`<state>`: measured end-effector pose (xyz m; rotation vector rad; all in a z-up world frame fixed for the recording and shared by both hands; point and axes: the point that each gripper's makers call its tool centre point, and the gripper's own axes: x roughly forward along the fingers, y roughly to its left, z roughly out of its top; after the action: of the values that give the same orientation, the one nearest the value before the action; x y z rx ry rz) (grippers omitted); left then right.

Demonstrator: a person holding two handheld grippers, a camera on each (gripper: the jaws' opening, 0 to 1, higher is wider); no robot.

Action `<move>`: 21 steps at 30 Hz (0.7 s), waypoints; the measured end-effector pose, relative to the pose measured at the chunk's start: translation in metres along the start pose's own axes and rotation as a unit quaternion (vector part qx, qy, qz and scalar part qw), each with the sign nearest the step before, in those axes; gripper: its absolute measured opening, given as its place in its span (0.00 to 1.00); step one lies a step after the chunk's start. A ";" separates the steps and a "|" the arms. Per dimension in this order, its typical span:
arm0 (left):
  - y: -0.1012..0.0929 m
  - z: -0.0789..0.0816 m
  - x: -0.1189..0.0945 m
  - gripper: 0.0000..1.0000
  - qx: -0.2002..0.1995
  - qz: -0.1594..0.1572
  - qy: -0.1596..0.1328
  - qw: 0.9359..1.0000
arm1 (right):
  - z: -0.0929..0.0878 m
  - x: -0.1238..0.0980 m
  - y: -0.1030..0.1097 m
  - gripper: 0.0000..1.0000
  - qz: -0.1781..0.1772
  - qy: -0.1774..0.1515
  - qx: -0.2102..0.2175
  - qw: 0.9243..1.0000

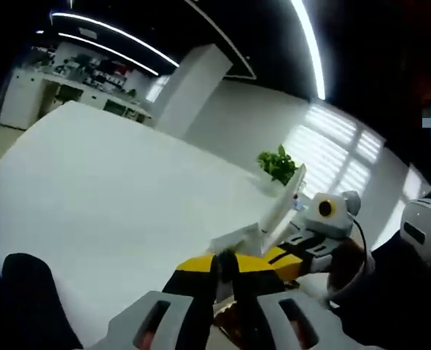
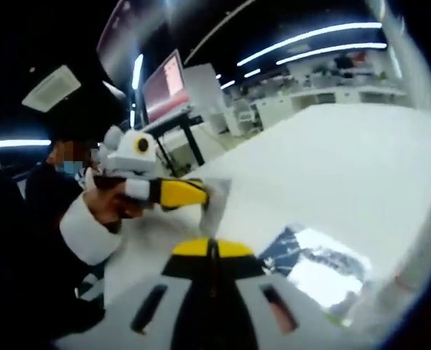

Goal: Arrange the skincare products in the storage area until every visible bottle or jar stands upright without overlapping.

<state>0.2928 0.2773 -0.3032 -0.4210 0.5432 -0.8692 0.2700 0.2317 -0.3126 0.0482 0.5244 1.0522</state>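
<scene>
1. The nearest thing to a skincare product I can make out is a glossy packet [image 2: 313,266], partly clear and partly dark. It lies flat on the white table [image 1: 127,182], just beyond and to one side of my right gripper [image 2: 211,249] in the right gripper view. I cannot tell whether it holds a bottle or a jar.
2. A thin pale sheet [image 2: 216,203] stands on edge between my two tools, touching the yellow tip of my left gripper [image 1: 222,268]. I cannot tell whether either tool actually pinches it.
3. My left jaws are pressed together, with only a dark seam between the yellow tips. My right jaws are together as well, with nothing I can make out between them.
4. As I judge it, this step is clearing the sheet and getting at the packet. If the sheet is pinched, I should lay it on bare table well apart from the packet, so it covers nothing.
5. Before I reach for the packet I should spread my right jaws, come in low along the tabletop and take an edge; a glossy skin will likely slip under a shallow bite.
6. My tips are near each other, so I should move one hand at a time to avoid knocking them together.
</scene>
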 end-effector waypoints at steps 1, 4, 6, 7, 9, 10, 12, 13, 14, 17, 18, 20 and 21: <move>0.001 -0.001 0.001 0.07 0.006 0.006 0.003 1.000 | -0.002 0.001 0.000 0.00 -0.003 0.006 -0.010 1.000; 0.004 -0.003 0.002 0.07 0.012 0.017 0.009 1.000 | -0.005 0.004 0.000 0.01 -0.012 0.016 -0.029 0.999; 0.007 -0.005 0.004 0.07 0.013 0.021 0.015 1.000 | -0.007 0.005 -0.001 0.01 -0.015 0.023 -0.035 0.999; 0.009 -0.006 0.004 0.07 0.012 0.022 0.017 1.000 | -0.008 0.006 -0.002 0.01 -0.018 0.028 -0.039 0.999; 0.009 -0.008 0.006 0.07 0.011 0.024 0.020 0.999 | -0.010 0.007 -0.003 0.01 -0.024 0.035 -0.046 0.998; 0.010 -0.008 0.007 0.07 0.013 0.026 0.021 0.999 | -0.011 0.007 -0.004 0.01 -0.026 0.038 -0.049 0.998; 0.012 -0.009 0.009 0.07 0.016 0.030 0.024 0.999 | -0.012 0.008 -0.005 0.01 -0.030 0.042 -0.056 0.997; 0.012 -0.010 0.010 0.07 0.017 0.032 0.027 0.999 | -0.014 0.008 -0.006 0.01 -0.032 0.046 -0.058 0.997; 0.013 -0.012 0.011 0.07 0.019 0.034 0.030 0.999 | -0.015 0.008 -0.007 0.01 -0.034 0.049 -0.058 0.997; 0.015 -0.014 0.013 0.07 0.025 0.039 0.037 0.998 | -0.019 0.010 -0.009 0.01 -0.040 0.057 -0.060 0.996; 0.016 -0.016 0.013 0.07 0.025 0.041 0.040 0.998 | -0.019 0.010 -0.010 0.01 -0.043 0.058 -0.060 0.996; 0.017 -0.018 0.015 0.07 0.034 0.047 0.044 0.997 | -0.020 0.010 -0.012 0.02 -0.050 0.060 -0.063 0.995; 0.018 -0.018 0.015 0.07 0.035 0.047 0.045 0.997 | -0.020 0.010 -0.013 0.02 -0.052 0.062 -0.065 0.995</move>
<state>0.3012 0.2732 -0.3317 -0.2917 0.6098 -0.8160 0.2755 0.2295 -0.3377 -0.1596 0.5626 0.9884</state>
